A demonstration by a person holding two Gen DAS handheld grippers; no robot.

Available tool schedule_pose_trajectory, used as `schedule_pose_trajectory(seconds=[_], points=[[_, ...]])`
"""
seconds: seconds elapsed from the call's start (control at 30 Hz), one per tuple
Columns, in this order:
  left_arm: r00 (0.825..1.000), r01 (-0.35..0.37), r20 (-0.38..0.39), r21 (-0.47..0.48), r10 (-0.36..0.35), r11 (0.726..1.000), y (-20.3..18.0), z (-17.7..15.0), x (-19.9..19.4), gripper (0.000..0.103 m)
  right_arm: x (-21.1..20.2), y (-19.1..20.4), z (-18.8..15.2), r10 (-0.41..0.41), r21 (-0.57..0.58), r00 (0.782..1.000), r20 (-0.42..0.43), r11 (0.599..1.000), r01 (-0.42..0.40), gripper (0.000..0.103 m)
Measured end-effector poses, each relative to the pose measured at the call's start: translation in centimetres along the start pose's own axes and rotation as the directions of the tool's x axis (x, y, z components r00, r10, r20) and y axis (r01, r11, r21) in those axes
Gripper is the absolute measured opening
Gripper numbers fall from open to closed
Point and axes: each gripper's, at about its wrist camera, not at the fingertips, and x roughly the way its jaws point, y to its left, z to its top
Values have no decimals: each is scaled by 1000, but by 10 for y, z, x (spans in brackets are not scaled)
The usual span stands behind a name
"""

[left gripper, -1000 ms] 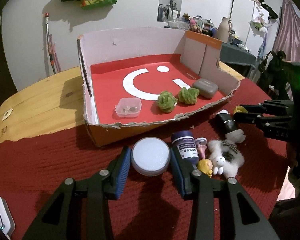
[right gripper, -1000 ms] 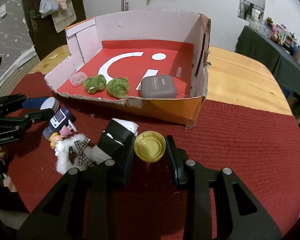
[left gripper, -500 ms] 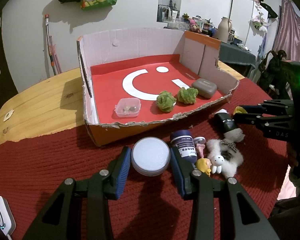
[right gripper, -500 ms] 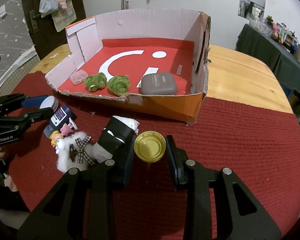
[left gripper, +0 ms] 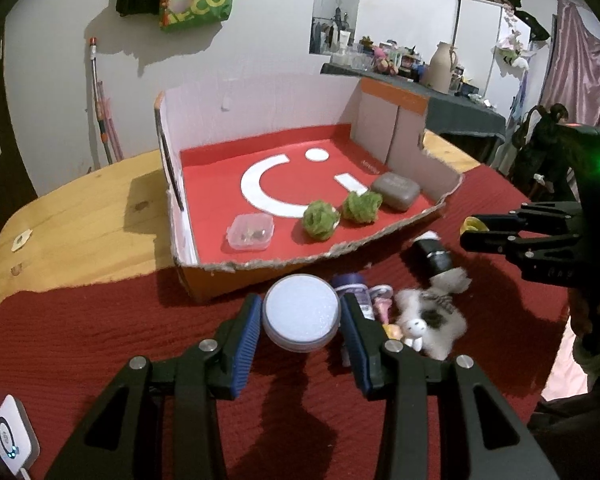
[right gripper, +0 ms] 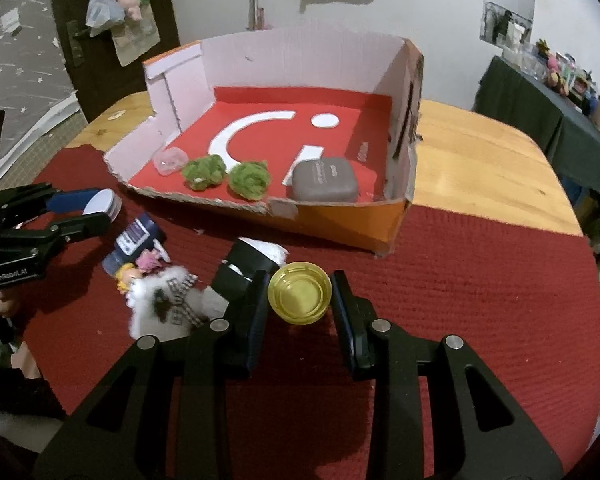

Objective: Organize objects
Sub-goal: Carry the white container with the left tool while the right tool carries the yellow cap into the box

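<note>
Above ribbed red cloth (left gripper: 100, 340), left fingers (left gripper: 246, 328) clamp a round white jar (left gripper: 300, 316), right fingers (right gripper: 256, 308) a ridged yellow lid (right gripper: 300, 298).

Two black grippers with silver screws

The left gripper (left gripper: 301, 322) has black arms, blue ribbed pads (left gripper: 245, 338) and round silver screws. The right gripper (right gripper: 300, 298) is black all over, with black pads and the same screws. Seen from the side, one body shows a small green light, the other white letters.

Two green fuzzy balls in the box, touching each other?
Apart. Right wrist view shows red box floor between the left green ball and the right green ball.
</note>
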Motion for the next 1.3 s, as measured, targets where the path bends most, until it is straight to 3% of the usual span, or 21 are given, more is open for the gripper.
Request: schedule_pose_trajectory(seconds=[0.3, 0.57, 0.8, 1.03, 1.3], points=[[999, 22, 28, 6, -22, 1000, -1, 16, -16, 42, -23, 12, 25, 25, -52, 998, 65, 998, -21, 30], [996, 13, 89, 39, -16, 999, -5, 34, -32, 42, -21, 13, 43, 34, -62, 996, 83, 998, -29, 30], [997, 25, 75, 63, -29, 998, -4, 56, -19, 42, -8, 11, 65, 44, -84, 996, 72, 996, -38, 30], [997, 75, 10, 63, -76, 995, 2, 79, 16, 42, 24, 5, 98, 69, -103, 998, 13, 992, -67, 30], [993, 86, -81, 55, -82, 995, 14, 94, 60, 42, 81, 2, 116, 47, -122, 991, -122, 991, -62, 30]])
